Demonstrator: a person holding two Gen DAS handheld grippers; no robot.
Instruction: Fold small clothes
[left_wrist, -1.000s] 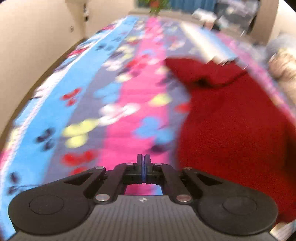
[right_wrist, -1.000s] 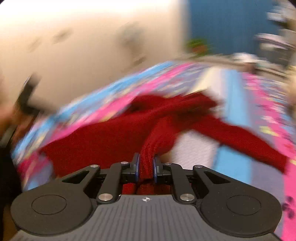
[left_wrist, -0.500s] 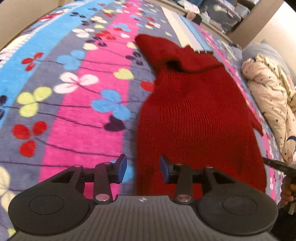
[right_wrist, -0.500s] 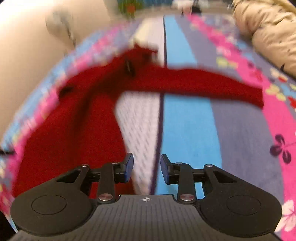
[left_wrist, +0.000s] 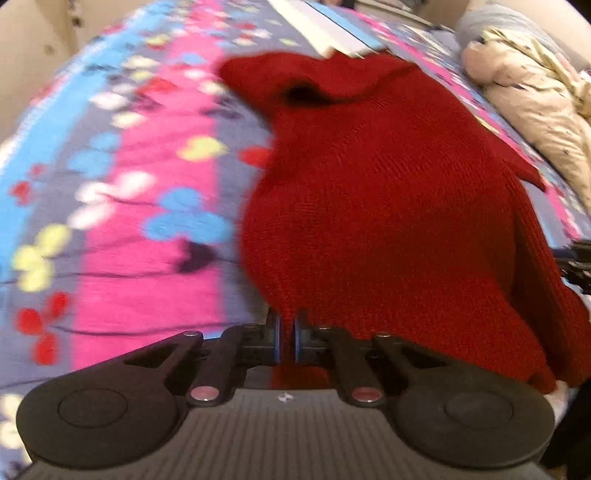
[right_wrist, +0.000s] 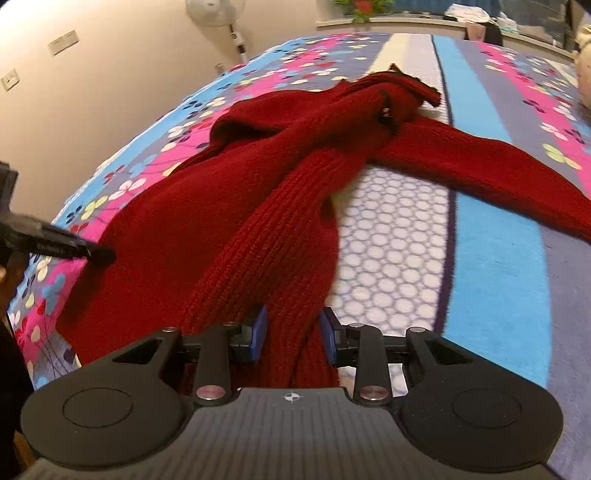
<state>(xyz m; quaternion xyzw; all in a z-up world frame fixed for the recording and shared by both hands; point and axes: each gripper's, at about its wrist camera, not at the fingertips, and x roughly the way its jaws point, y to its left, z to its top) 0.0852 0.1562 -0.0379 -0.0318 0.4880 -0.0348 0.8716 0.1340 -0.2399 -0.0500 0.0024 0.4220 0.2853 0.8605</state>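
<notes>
A dark red knit sweater (left_wrist: 388, 192) lies on a flowered bedspread (left_wrist: 140, 221). My left gripper (left_wrist: 286, 341) is shut on the sweater's near hem at its left corner. In the right wrist view the sweater (right_wrist: 207, 206) lies bunched, with one sleeve (right_wrist: 480, 166) stretched out to the right. My right gripper (right_wrist: 291, 338) is open, its jaws on either side of the ribbed near edge of the sweater, not closed on it. The left gripper (right_wrist: 55, 247) shows at the left edge of that view, at the sweater's corner.
A beige quilt (left_wrist: 535, 99) lies bunched at the right of the bed. The bedspread (right_wrist: 498, 277) runs in blue, grey and pink stripes. A wall with sockets (right_wrist: 62, 37) and a standing fan (right_wrist: 218, 11) are on the left, a plant (right_wrist: 364, 7) at the far end.
My left gripper went from open to shut on the sweater's hem. My right gripper, which let go of the sweater earlier, has moved onto the ribbed edge and stays open.
</notes>
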